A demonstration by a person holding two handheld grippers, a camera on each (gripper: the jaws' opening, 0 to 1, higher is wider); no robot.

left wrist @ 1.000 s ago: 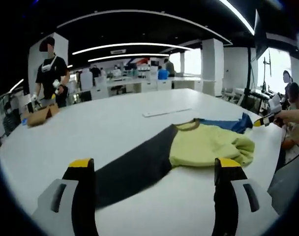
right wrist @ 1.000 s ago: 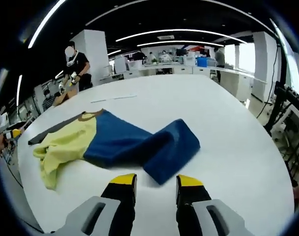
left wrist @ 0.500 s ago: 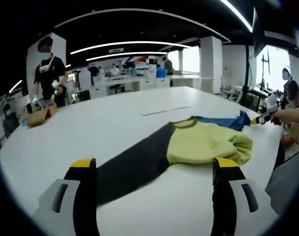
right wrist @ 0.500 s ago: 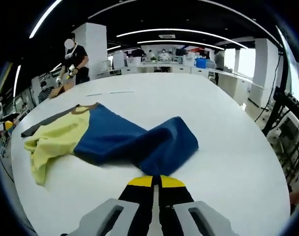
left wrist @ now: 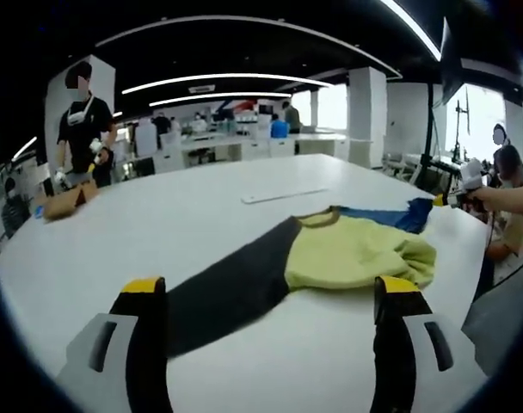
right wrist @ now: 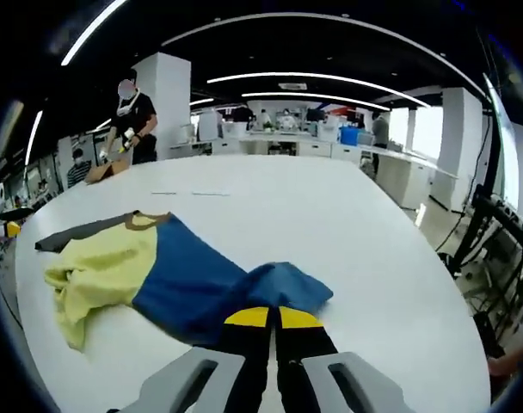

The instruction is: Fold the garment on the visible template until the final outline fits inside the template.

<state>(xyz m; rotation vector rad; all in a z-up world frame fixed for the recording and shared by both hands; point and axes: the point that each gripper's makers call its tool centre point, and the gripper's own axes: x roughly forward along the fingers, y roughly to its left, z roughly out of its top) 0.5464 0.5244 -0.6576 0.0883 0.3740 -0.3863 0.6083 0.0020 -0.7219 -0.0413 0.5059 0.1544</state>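
The garment lies spread on the white table (left wrist: 158, 224): a dark grey sleeve (left wrist: 227, 288), a yellow-green body (left wrist: 356, 254) and a blue side (left wrist: 390, 215). My left gripper (left wrist: 270, 288) stands wide open just in front of the grey sleeve, with nothing between its fingers. In the right gripper view the blue sleeve (right wrist: 279, 288) runs down to my right gripper (right wrist: 266, 317), which is shut on its end. The yellow-green body (right wrist: 94, 271) lies to the left there. The right gripper (left wrist: 446, 200) also shows at the blue end in the left gripper view, held by a hand.
A thin pale strip (left wrist: 283, 196) lies flat on the table beyond the garment. A standing person (left wrist: 85, 129) works at a cardboard box (left wrist: 68, 202) at the far table edge. Another person (left wrist: 507, 168) is at the right edge. Desks fill the room behind.
My right gripper closed from open onto the end of the blue sleeve and drew it up, so the sleeve now looks shorter and bunched. The left gripper stayed open.
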